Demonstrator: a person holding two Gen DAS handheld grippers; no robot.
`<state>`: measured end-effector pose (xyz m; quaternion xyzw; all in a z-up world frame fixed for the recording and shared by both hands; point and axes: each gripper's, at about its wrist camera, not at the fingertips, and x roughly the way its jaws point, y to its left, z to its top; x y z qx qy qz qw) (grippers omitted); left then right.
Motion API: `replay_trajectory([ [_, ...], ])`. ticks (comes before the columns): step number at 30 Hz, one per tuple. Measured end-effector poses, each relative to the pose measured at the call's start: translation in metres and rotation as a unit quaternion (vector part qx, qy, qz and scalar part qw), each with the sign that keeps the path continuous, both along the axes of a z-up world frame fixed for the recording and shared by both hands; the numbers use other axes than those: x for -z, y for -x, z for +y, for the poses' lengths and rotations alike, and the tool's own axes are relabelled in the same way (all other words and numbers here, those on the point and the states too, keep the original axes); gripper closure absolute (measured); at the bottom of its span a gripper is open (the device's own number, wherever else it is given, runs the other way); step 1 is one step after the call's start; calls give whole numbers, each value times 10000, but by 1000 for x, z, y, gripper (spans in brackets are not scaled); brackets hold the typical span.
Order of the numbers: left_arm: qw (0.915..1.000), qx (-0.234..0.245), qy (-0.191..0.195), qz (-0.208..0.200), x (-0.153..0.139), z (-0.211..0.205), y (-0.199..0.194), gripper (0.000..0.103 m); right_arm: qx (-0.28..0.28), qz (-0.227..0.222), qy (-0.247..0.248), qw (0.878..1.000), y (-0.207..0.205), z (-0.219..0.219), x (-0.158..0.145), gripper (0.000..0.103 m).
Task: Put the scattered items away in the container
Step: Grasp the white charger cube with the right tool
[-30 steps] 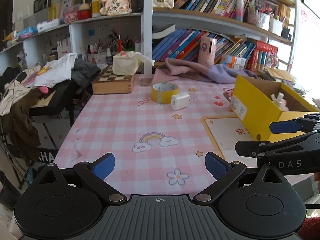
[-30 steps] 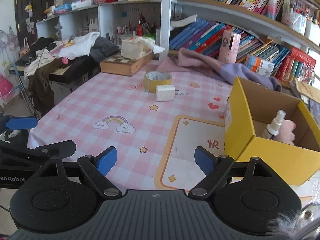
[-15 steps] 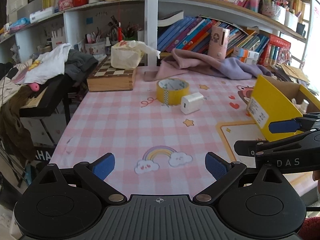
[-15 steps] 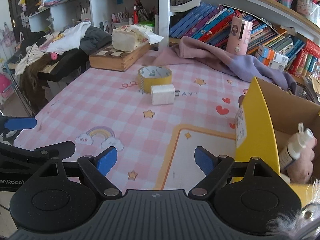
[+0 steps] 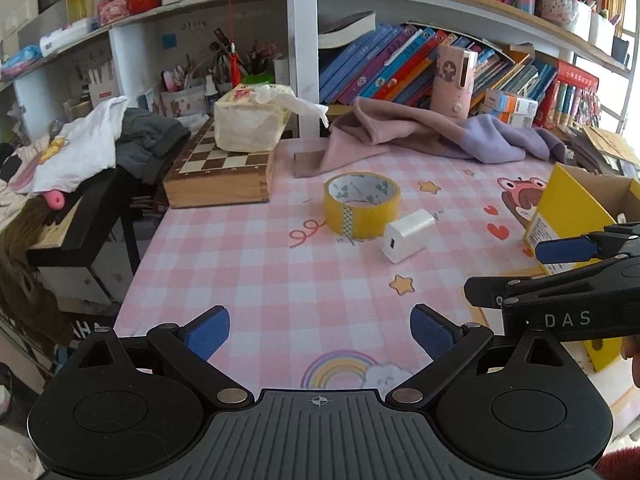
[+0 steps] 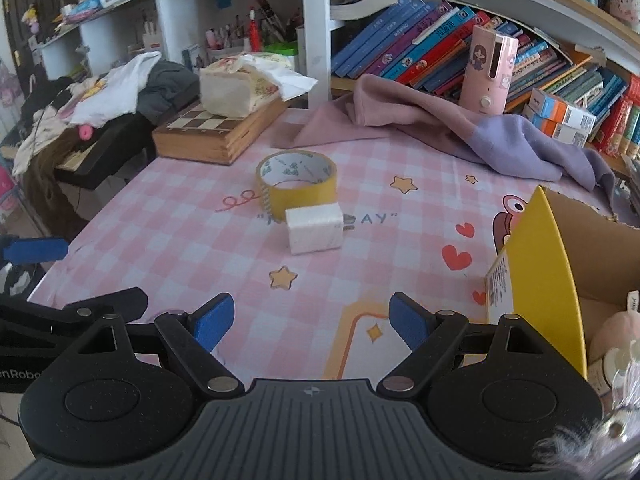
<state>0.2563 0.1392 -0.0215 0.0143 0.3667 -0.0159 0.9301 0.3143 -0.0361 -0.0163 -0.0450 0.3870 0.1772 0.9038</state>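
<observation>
While both grippers hang above the near edge of the pink checked tablecloth (image 5: 248, 264), nothing is gripped yet, and the scene is set out below.

Left gripper (image 5: 320, 330): jaws are spread wide with only tablecloth seen between the blue pads; nothing is held.

Right gripper (image 6: 310, 320): jaws are likewise released and empty (its side profile is also seen at the right edge of the left wrist view).

Tape roll (image 6: 297, 178): a yellow roll is lying flat on the cloth, hole upward, well ahead of both grippers.

White charger (image 6: 315, 229): a small white block is resting on its side just in front of the tape roll, touching it or very nearly so (contact cannot be settled).

Yellow box (image 6: 540, 264): the container is standing open at the right, well apart from the two loose items; a pale soft item and a small bottle are partly seen inside.

Step in hand: an approach toward the charger is judged likely, since it is the nearer item.

How it is done well: the right gripper is best lined up so that the pads straddle the charger's shorter sides, then lowered until the pads sit near the cloth before being closed.

Caution: the charger's smooth casing is judged likely to slip, so a centred squeeze is advised; the tape roll should not be nudged on the way in.

Placement: the box's tall near wall should be cleared before release.
</observation>
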Motion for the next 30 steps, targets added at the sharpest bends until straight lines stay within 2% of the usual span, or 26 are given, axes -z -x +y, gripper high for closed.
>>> replay_trajectory([
  [9,9996,107,-265,-40,-2,8,-44,4,-12,-31,149,9999,-42,17,10,19],
  [19,9996,47,-271,108,8,17,-78,4,-54,-34,183,9998,-96,39,38,22],
  [22,9994,-67,-307,158,13,19,-86,4,-70,90,199,9997,-108,40,48,28],
  [24,9993,-154,-275,182,15,21,-92,4,-122,206,192,9995,-112,40,54,38],
  [26,9994,-191,-229,192,16,22,-97,4,-171,304,95,9993,-115,37,57,54],
  [30,9995,-120,-183,206,19,17,-111,4,-34,290,-7,9996,-114,27,54,54],
])
